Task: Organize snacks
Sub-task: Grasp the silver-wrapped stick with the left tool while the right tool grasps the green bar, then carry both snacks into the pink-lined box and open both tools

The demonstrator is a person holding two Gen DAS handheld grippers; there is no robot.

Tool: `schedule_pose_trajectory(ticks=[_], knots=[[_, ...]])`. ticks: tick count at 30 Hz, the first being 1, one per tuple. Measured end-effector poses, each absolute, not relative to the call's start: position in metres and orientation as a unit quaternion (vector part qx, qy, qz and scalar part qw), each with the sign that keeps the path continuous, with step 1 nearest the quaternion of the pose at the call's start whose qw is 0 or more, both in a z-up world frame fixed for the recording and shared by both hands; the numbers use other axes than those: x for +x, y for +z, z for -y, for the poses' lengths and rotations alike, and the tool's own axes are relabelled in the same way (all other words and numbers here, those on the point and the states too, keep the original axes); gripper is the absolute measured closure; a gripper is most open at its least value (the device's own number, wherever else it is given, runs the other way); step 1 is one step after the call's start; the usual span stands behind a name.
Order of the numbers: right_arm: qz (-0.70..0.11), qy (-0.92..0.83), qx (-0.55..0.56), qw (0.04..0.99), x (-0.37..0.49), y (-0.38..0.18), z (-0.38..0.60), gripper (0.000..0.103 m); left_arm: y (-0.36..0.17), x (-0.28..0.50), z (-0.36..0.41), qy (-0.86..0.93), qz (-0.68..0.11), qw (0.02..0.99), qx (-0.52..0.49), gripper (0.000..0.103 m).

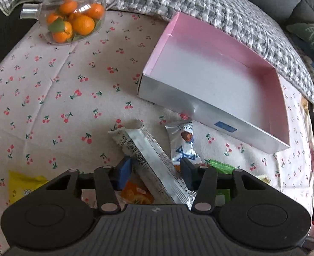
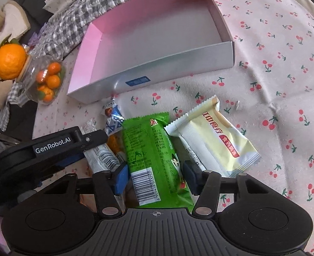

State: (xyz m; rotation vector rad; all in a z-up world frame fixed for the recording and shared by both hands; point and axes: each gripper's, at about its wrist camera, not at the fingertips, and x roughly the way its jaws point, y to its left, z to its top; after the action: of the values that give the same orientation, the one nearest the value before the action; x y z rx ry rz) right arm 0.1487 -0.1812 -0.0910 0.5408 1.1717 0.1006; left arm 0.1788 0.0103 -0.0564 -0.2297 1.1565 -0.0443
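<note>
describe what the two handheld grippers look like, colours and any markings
Both the left gripper and right gripper are matte black plastic with ribbed bodies, round side discs, silver pivot rivets and blue finger pads. The left one's side reads GenRobot.AI in white. No cables or sleeves show.

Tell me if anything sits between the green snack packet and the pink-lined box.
Nothing visible blocks it. The green snack packet lies between the open right tongs, and only bare cherry-print tablecloth separates it from the empty pink-lined box.

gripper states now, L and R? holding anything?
Left tool: open, straddling the silver snack bar, not clamped.
Right tool: open, straddling the green snack pack, not clamped.
</note>
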Motion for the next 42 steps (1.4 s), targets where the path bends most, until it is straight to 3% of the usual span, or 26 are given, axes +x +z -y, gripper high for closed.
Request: schedule_pose_trajectory(ticks=[13,25,34,42], knots=[[-0.534,0.045,0.246,0.808,0.148,-0.082,0.180,0.060,-0.049,0.176,-0.013,-0.027,-0.528,0.842,-0.105,0.080],[-0.493,0.050,0.290,0.819,0.143,-0.060,0.201,0.060,-0.028,0.169,-0.026,-0.056,-0.506,0.852,-0.117,0.080],[-0.431,0.055,0.319,0.842,0.149,-0.027,0.222,0.060,0.026,0.174,-0.008,-0.122,-0.427,0.888,-0.118,0.080],[-0.376,0.051,0.360,0.852,0.194,-0.020,0.254,0.060,0.002,0.232,0.022,-0.167,-0.428,0.886,-0.070,0.080]])
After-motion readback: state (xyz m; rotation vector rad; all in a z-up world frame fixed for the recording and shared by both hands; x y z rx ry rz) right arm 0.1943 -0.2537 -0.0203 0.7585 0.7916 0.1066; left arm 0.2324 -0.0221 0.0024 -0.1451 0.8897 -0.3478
